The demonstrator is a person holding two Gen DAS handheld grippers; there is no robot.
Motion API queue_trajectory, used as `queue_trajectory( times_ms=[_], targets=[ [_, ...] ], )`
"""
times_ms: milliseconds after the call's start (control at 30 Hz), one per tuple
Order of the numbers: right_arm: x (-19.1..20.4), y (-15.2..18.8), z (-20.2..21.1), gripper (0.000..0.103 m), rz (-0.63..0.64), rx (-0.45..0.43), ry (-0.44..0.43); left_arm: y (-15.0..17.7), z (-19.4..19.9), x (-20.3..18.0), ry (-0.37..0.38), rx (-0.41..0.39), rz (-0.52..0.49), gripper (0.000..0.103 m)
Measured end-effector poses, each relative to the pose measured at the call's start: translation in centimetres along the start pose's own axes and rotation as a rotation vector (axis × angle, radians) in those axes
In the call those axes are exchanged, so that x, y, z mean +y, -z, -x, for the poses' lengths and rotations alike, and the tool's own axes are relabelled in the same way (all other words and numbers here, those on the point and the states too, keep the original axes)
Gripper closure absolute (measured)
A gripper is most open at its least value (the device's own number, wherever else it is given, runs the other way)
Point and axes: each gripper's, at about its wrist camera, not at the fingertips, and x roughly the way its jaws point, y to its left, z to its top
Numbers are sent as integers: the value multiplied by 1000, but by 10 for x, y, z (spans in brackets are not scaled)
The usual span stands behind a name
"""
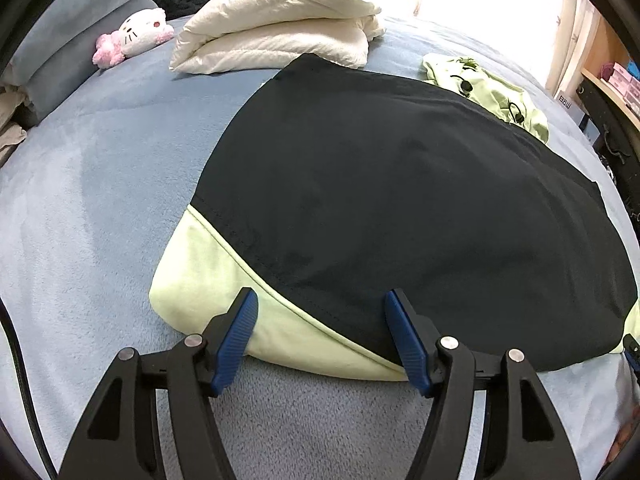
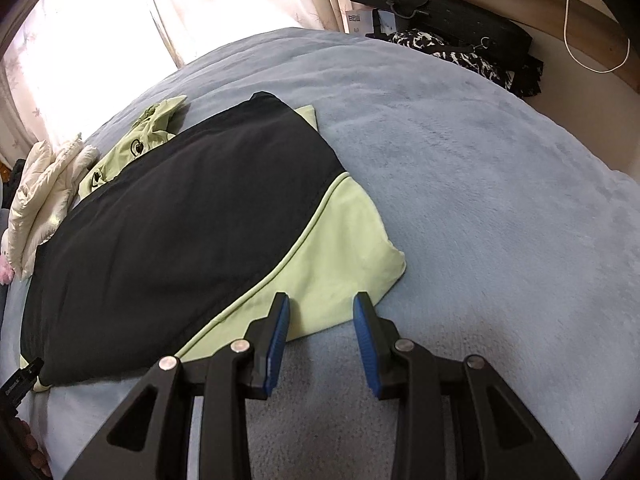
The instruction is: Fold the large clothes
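Hovering at the near hem, you have both tools poised over the black-and-pale-green windbreaker-type jacket (image 1: 400,184), which lies flat on the soft blue-grey fleece bedspread (image 1: 100,184). Your left gripper (image 1: 322,300) stands with its jaws wide apart, straddling the seam where the green corner panel meets the black body, nothing between the blue pads. Your right gripper (image 2: 322,304) is spread rather less, its jaws bracketing the hem of the other green corner, also gripping nothing; its left fingertip (image 2: 280,308) sits over green cloth, though whether it touches is hard to say.

The garment looks already narrowed into a rough rectangle, so you seem to be at the start of a lengthwise fold. The next move, as it appears, calls for lowering both tools onto the near edge, pinching each corner through every layer, then lifting together and carrying the hem away from you toward the hood end.

Bare bedspread lies beside both long edges, with especially wide room on your right. Farther on, the crumpled pale-green hood with black cord toggles (image 1: 484,88) sticks out past the black panel, and a folded cream puffy quilt (image 1: 280,28) sits just beyond the far edge, so keep the carried hem short of it. A pink-and-white plush cat toy (image 1: 134,36) lies well off to the left.
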Motion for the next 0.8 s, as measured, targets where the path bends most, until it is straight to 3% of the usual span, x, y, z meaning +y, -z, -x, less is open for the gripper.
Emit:
queue_trajectory(
  times_ms=[200,400,467,633,700,800],
  targets=[
    [5,-7,24,70,-50,-68,-7,-13,13,-4,-11,48,0,38],
    [32,-32,34,70,0,-93,-60,-44,45,-4,-38,-9,-31,34],
    [47,-46,32,70,43,-91,-91,-63,52,-7,-39,-35,-66,30],
    [94,-102,14,70,162,-59,-172,-130,53,-34,-51,-101,-192,30],
    [112,-130,3,70,188,-37,-222,-163,48,-54,-5,-124,-233,29],
    [139,-170,-14,70,231,-39,-256,-209,29,-82,45,-149,-273,21]
  ],
)
